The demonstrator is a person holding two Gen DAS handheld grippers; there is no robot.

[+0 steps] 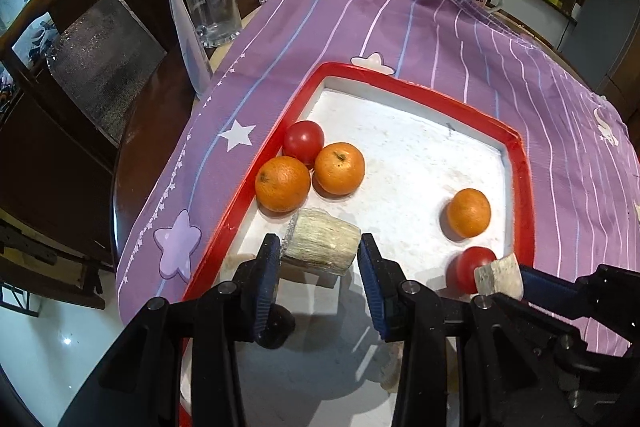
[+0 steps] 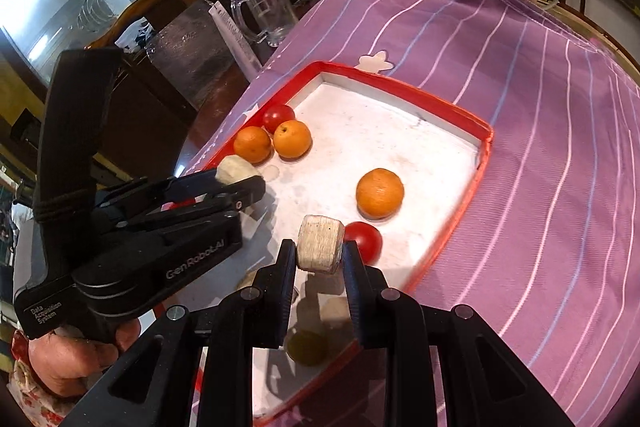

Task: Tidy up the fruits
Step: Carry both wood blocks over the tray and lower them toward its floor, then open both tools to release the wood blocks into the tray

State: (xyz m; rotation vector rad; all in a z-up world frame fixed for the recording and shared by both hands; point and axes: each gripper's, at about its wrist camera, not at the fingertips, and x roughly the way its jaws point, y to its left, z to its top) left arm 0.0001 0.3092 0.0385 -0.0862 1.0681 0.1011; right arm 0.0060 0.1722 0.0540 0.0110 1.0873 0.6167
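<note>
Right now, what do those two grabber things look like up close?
Both grabbers are black plastic with round silver bolts. The left gripper has blue ribbed pads on its two fingers, and in the right wrist view its side carries white lettering, "GenRobot.AI" and "Data Acquisition System". The right gripper has black ribbed fingers. A red floral sleeve shows by the hand.

Glossy tomato (image 1: 303, 142), dimpled orange (image 1: 339, 168), matt striped cloth (image 1: 440, 27), clear glass mug (image 1: 210, 1).

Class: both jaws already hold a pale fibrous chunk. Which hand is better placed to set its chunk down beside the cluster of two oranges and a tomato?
Left. The left gripper holds its chunk right next to the cluster's near orange; the right gripper sits by the lone tomato.
</note>
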